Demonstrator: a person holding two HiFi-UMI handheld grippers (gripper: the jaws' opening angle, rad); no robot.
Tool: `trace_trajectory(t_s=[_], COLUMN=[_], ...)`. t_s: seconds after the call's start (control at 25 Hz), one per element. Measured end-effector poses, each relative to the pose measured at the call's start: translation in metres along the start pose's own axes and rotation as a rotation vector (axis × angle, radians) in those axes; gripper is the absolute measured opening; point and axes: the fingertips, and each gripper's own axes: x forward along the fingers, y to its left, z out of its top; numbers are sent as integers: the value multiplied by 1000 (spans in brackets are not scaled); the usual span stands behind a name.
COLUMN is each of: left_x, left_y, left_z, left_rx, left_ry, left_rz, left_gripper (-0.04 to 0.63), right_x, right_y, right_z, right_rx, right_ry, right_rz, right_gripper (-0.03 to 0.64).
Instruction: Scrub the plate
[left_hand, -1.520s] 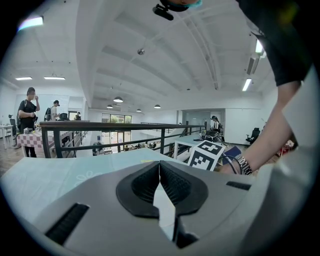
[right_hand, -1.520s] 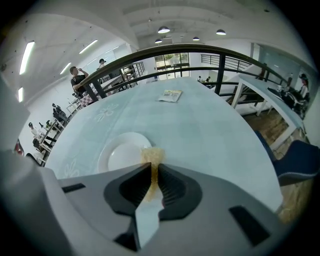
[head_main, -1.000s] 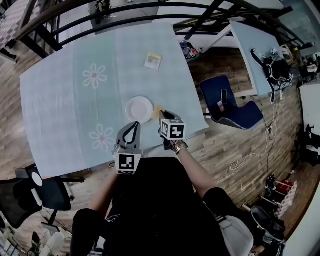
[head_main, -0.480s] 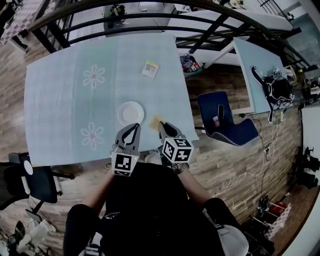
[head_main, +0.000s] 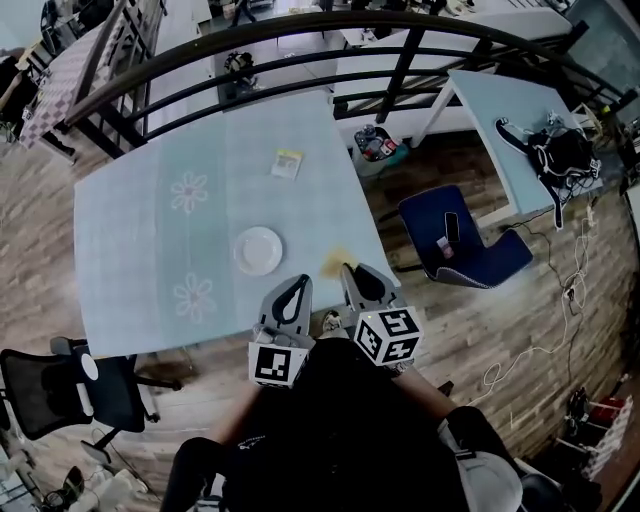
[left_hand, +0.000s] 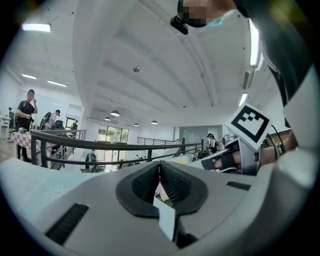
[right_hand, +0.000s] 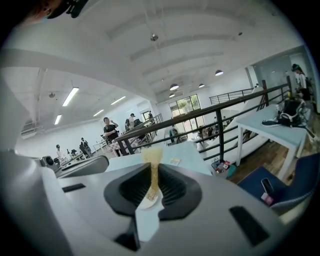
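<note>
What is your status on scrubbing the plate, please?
Left tongs shut, empty. Right tongs shut on yellow sponge. White plate on table, apart from both. Small packet beyond, not blocking.

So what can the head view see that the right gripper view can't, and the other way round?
Only the head view: the flower prints on the tablecloth, the black office chair, and the marker cube on the right gripper. Only the right gripper view: the ceiling lights and, up close, the black pads closed on the sponge. Both: the yellow sponge in that gripper's jaws, the blue chair with a phone on it, the railing, and the small packet on the tablecloth.
</note>
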Motion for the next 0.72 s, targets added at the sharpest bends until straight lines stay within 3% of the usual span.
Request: trace_trajectory(t_s=[0.16, 0.4, 0.72], left_x=[9, 13, 2], left_y=[-35, -63, -64], left_z=[15, 9, 12], left_rx=[-10, 13, 33], left_ry=[-46, -34, -48], left_rz=[-8, -24, 26], left_gripper=[14, 14, 14], right_x=[-39, -68, -77], right_y=[-10, -20, -21], right_z=[20, 25, 34], right_rx=[-53, -120, -136], right_ry=[-118, -237, -293], right_rz=[-34, -70, -73], right_gripper=[49, 48, 48])
